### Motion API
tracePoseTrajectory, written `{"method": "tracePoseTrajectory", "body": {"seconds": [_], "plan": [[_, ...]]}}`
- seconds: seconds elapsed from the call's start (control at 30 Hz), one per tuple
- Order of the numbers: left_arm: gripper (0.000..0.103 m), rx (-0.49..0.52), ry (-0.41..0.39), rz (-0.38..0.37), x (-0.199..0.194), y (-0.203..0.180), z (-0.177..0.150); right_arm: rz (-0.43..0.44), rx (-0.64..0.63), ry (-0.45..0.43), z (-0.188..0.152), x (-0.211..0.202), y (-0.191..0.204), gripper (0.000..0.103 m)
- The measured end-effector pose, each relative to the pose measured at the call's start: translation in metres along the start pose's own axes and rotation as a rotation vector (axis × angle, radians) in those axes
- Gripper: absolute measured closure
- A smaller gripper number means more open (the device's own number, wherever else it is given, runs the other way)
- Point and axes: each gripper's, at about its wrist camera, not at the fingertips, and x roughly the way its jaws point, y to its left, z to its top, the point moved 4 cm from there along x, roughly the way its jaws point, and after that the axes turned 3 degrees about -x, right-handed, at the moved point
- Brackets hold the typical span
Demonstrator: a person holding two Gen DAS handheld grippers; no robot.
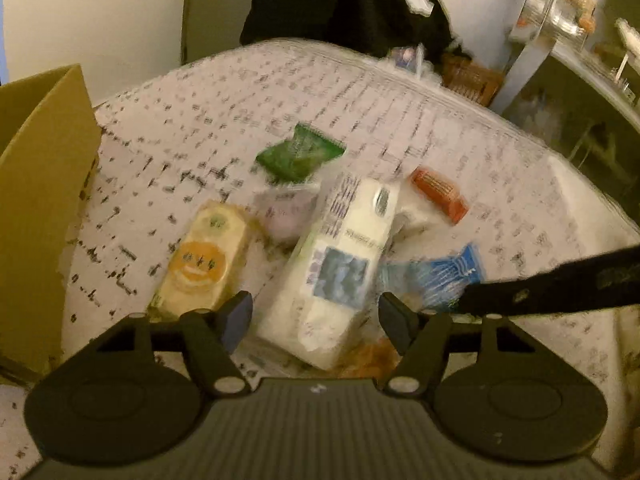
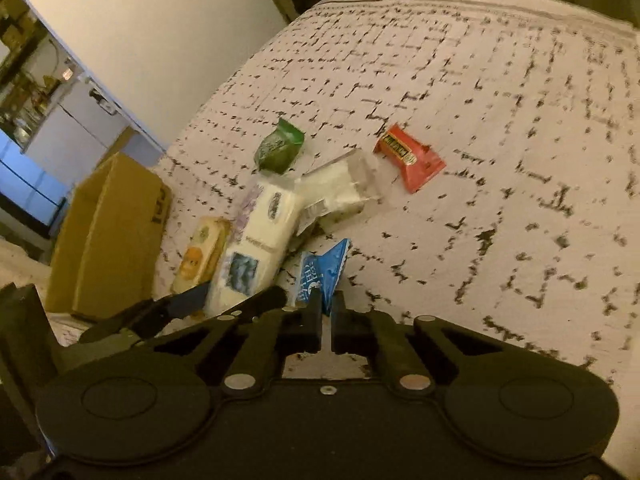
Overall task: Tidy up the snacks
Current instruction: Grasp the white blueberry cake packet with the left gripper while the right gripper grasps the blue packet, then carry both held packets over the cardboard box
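Several snack packs lie in a loose pile on the patterned tablecloth (image 1: 200, 128). A long white pack (image 1: 340, 264) lies between the fingers of my open left gripper (image 1: 316, 314), which does not grip it. Left of it lies a yellow pack with an orange face (image 1: 204, 256). A green packet (image 1: 300, 152), a red packet (image 1: 440, 194) and a blue packet (image 1: 436, 276) lie around. My right gripper (image 2: 327, 306) is shut on the near corner of the blue packet (image 2: 324, 268). The white pack (image 2: 256, 240), green packet (image 2: 280, 146) and red packet (image 2: 410, 158) show beyond it.
A brown cardboard box (image 1: 36, 200) stands open at the table's left edge; it also shows in the right wrist view (image 2: 108, 232). A clear plastic pack (image 2: 344, 184) lies in the pile. Shelves with jars (image 1: 560, 12) stand at the far right.
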Motion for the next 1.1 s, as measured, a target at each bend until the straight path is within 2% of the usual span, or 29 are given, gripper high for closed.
{"method": "tracePoseTrajectory", "body": {"seconds": [0.03, 0.07, 0.13, 0.27, 0.57, 1.1], "plan": [[0.041, 0.002, 0.003, 0.012, 0.001, 0.000, 0.000, -0.007, 0.002, -0.011, 0.001, -0.002, 0.000, 0.099], [0.052, 0.009, 0.008, 0.025, 0.000, -0.001, 0.000, -0.016, -0.001, -0.029, 0.002, -0.005, 0.001, 0.100], [0.062, 0.015, 0.024, 0.028, -0.004, -0.003, 0.003, -0.006, 0.000, -0.055, 0.005, -0.010, 0.003, 0.100], [0.069, -0.027, 0.004, 0.042, -0.017, -0.002, 0.009, -0.010, 0.008, -0.082, 0.004, -0.015, 0.005, 0.100], [0.069, -0.048, -0.092, 0.030, -0.063, -0.002, 0.027, 0.030, 0.021, -0.196, 0.012, -0.041, 0.029, 0.100], [0.069, -0.097, -0.215, 0.073, -0.137, 0.043, 0.058, 0.075, -0.003, -0.306, 0.016, -0.054, 0.109, 0.100]]}}
